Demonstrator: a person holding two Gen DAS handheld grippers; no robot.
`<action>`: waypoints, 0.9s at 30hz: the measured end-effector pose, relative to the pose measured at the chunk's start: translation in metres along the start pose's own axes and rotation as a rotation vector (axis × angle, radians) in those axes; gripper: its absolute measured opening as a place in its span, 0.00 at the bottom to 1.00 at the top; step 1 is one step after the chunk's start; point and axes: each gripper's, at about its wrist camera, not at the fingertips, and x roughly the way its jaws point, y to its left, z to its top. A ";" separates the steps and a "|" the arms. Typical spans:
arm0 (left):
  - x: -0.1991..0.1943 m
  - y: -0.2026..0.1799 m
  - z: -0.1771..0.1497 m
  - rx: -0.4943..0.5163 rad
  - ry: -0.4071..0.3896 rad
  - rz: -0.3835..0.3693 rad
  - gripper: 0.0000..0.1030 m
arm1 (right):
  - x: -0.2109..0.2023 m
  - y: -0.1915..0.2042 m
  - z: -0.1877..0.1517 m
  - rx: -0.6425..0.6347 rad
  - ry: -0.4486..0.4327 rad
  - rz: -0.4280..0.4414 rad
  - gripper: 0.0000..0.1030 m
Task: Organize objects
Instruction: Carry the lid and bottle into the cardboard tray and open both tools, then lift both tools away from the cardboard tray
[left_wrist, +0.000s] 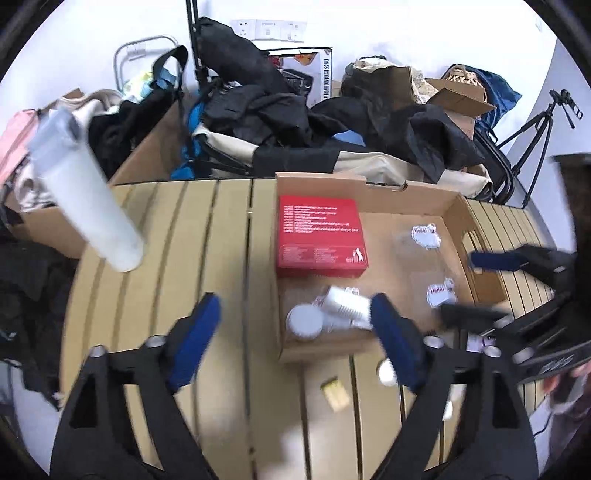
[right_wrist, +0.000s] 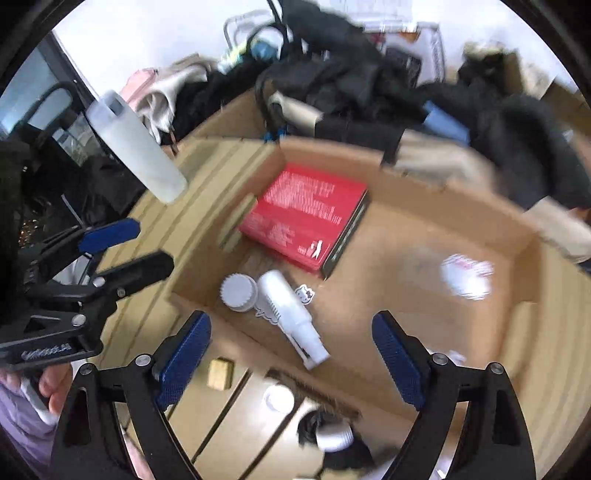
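Here, both grippers hang over a slatted wooden table with a shallow cardboard box on it. The left gripper has its two blue fingers spread wide, and nothing is between them. The right gripper is wide too, with its blue fingers apart and gripping nothing.

Inside the box, a red box lies flat at about 12 o'clock in the right wrist view. Just below it, near the box's near wall, a white bottle lies on its side beside a round white lid. White stickers lie on the box floor at 3 o'clock in the left wrist view.

A tall white bottle stands on the table at 10 o'clock. A small tan block and a small white cap lie on the table outside the box, at 6 o'clock. Dark clothes are piled behind the table.
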 end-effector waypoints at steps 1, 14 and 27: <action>-0.015 0.000 -0.002 0.001 0.008 0.018 0.86 | -0.024 0.003 -0.005 0.003 -0.024 -0.026 0.89; -0.194 -0.043 -0.120 0.095 -0.174 -0.005 1.00 | -0.210 0.060 -0.147 0.044 -0.291 -0.170 0.89; -0.231 -0.063 -0.314 0.041 -0.156 -0.031 1.00 | -0.226 0.138 -0.368 0.153 -0.419 -0.128 0.89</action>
